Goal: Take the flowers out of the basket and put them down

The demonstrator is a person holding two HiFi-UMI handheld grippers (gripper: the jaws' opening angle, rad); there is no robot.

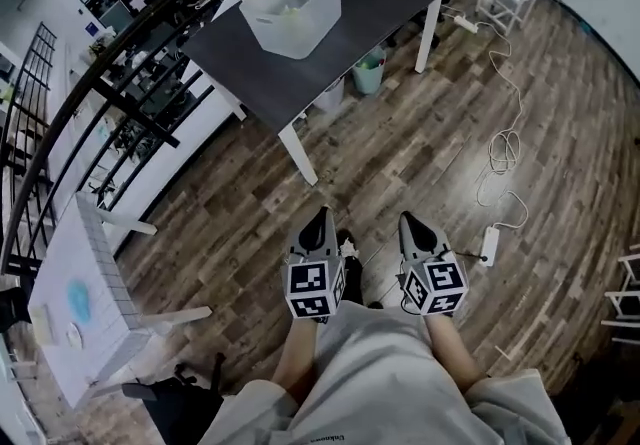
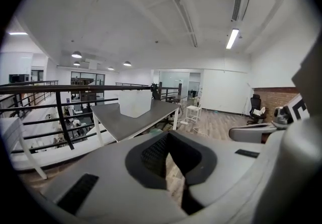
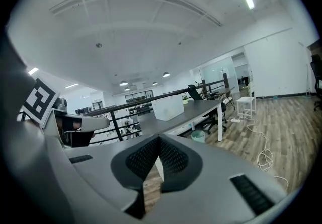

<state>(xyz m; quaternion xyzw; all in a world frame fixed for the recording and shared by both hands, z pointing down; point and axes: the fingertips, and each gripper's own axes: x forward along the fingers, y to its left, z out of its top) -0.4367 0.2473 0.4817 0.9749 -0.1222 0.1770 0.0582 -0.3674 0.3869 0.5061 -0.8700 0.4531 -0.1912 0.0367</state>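
In the head view, the person stands on a wood-plank floor (image 1: 420, 133) well back from a dark grey table (image 1: 375, 3) with white legs. A white basket (image 1: 292, 35) sits on the table, and the pale flowers (image 1: 286, 5) are still inside it. A black railing (image 1: 120, 63) curves along the left, a teal bin (image 1: 368, 73) stands under the table, and a white cable (image 1: 505, 148) trails across the planks to the right. The left gripper (image 1: 320, 217) and right gripper (image 1: 408, 223) are held low, side by side near the body, over bare floor.

In the left gripper view, the left gripper (image 2: 168, 135) has its jaws together at the tips with nothing between them. Beyond lie the table (image 2: 136, 121), the basket (image 2: 135, 103) and the railing (image 2: 60, 88), under a white ceiling with strip lights.

In the right gripper view, the right gripper (image 3: 159, 140) also has its jaws closed tip to tip and empty. The basket (image 3: 168, 108) stands far off on the table (image 3: 201, 110); the flowers cannot be made out here.
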